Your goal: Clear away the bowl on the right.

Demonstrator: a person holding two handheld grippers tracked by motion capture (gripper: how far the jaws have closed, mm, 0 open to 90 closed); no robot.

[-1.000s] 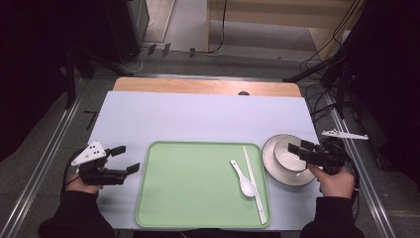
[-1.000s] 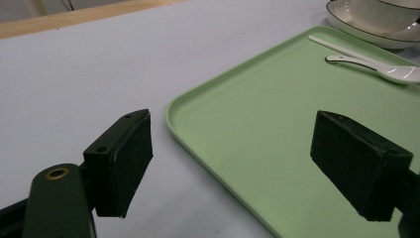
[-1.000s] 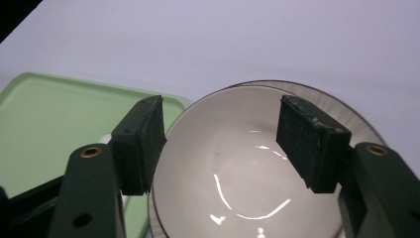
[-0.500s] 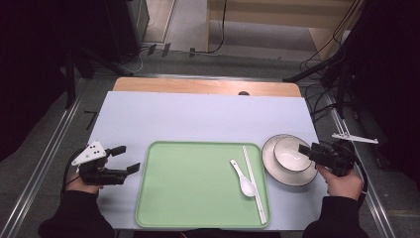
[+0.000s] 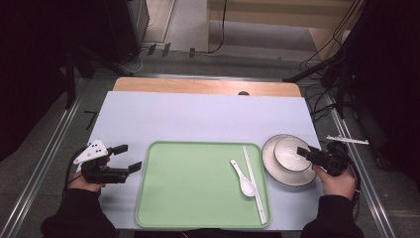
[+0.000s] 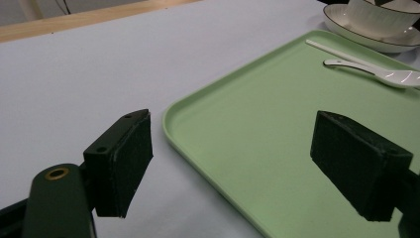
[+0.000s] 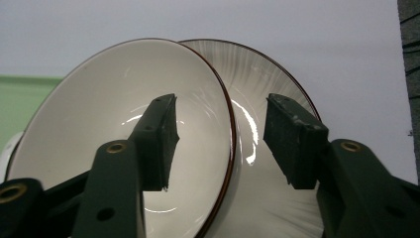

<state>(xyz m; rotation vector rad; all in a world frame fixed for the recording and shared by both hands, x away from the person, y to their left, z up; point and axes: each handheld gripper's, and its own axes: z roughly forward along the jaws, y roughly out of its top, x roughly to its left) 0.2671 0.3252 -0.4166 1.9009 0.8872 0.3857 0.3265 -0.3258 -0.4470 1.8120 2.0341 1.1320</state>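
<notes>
Left claw [image 5: 130, 157] same spot as a second ago, at the bench's [image 5: 198, 119] left edge just off the green tray [image 5: 193, 188]; pads spread wide, nothing between them. In the left gripper view the tray's near corner sits between the two pads with clear gaps, no contact.

On the tray, right side: white spoon [image 5: 242, 177] and white chopsticks [image 5: 254, 183] lying side by side, unchanged from earlier.

Right of the tray: white bowl [image 5: 291, 152] sitting on a white plate [image 5: 271, 159], both on the bench, same place as before.

Right claw [image 5: 303, 151] has come down and in since the earlier frame, from over the bowl to the bowl's right rim. Its jaws have just been closing, now about half spread. Right gripper view: one pad [image 7: 161, 134] inside the bowl, the other pad [image 7: 292, 136] outside over the plate, the bowl's rim [image 7: 229, 129] between them. Gap visible on both sides, so not pinching yet. Bowl not lifted.
</notes>
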